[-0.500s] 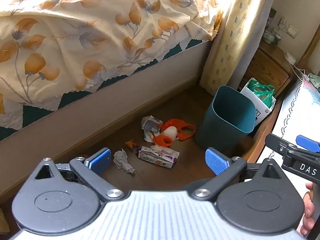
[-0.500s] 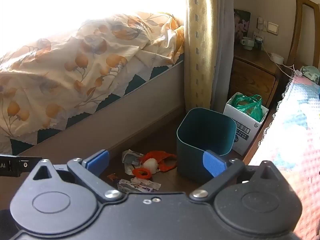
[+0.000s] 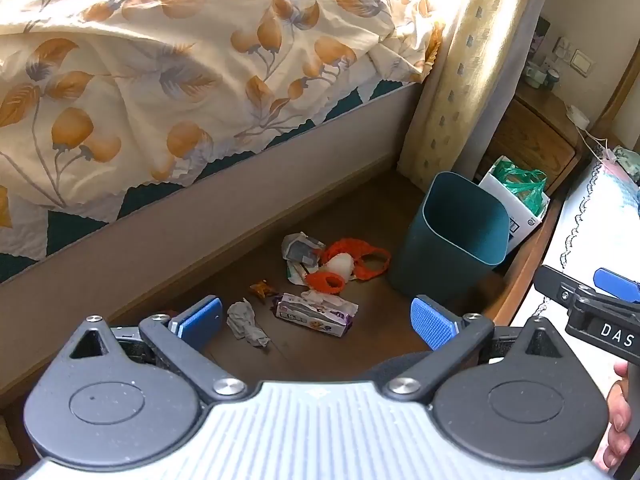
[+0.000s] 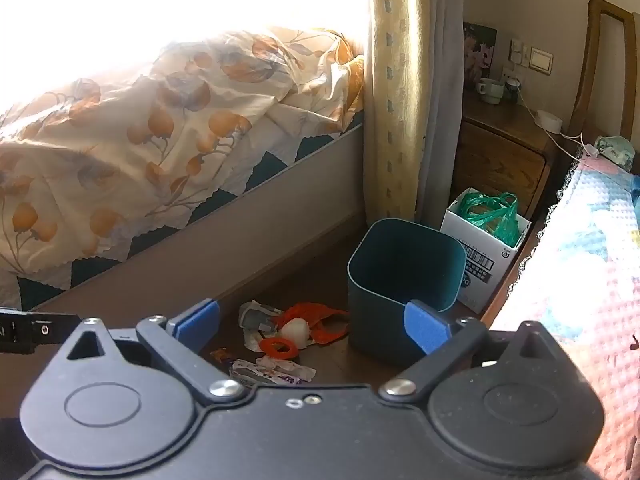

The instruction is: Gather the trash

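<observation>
**Both tongs empty above the litter, and plenty that could slip**

I have the left tongs (image 3: 316,318) spread wide and holding nothing, tilted down over the floor (image 3: 360,216) between the two beds. The right tongs (image 4: 312,322) are just as wide and empty. The trash lies left of the teal bin (image 3: 456,240): a crumpled tissue (image 3: 246,322) nearest, a snack wrapper (image 3: 316,314) beside it, a small candy wrapper (image 3: 262,289), and farther off an orange net (image 3: 356,258) tangled with a white lump (image 3: 340,266) and crumpled paper (image 3: 300,252).

My worry is the net: pinching it could drag its neighbours along or shed them short of the bin. The flat wrapper may slide under the pads. The bin looks light, so a bump might tip it.
</observation>
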Action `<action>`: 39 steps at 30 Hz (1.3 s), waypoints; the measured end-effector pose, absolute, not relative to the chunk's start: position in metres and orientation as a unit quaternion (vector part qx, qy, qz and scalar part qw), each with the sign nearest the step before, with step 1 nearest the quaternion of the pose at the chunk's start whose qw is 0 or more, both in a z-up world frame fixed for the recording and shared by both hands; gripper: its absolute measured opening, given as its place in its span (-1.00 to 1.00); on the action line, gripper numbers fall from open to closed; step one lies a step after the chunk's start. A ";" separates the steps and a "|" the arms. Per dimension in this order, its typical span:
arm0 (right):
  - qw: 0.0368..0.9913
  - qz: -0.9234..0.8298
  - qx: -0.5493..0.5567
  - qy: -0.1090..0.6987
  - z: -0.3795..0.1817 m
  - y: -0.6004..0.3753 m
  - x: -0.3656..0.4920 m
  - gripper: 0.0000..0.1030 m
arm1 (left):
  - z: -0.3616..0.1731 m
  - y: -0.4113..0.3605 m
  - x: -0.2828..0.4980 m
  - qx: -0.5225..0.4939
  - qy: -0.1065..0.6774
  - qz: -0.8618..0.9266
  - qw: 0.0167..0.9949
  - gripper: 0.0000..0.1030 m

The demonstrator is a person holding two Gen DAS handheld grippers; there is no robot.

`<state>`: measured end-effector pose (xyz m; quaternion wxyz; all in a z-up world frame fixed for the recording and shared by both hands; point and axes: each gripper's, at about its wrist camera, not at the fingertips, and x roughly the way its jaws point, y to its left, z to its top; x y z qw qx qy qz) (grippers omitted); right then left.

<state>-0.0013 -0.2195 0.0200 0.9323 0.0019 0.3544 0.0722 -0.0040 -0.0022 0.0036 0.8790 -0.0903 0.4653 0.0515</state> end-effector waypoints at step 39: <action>0.931 0.115 -0.017 0.347 0.040 -0.195 -0.018 0.91 | 0.018 -0.007 -0.017 -0.061 0.436 0.043 0.897 0.97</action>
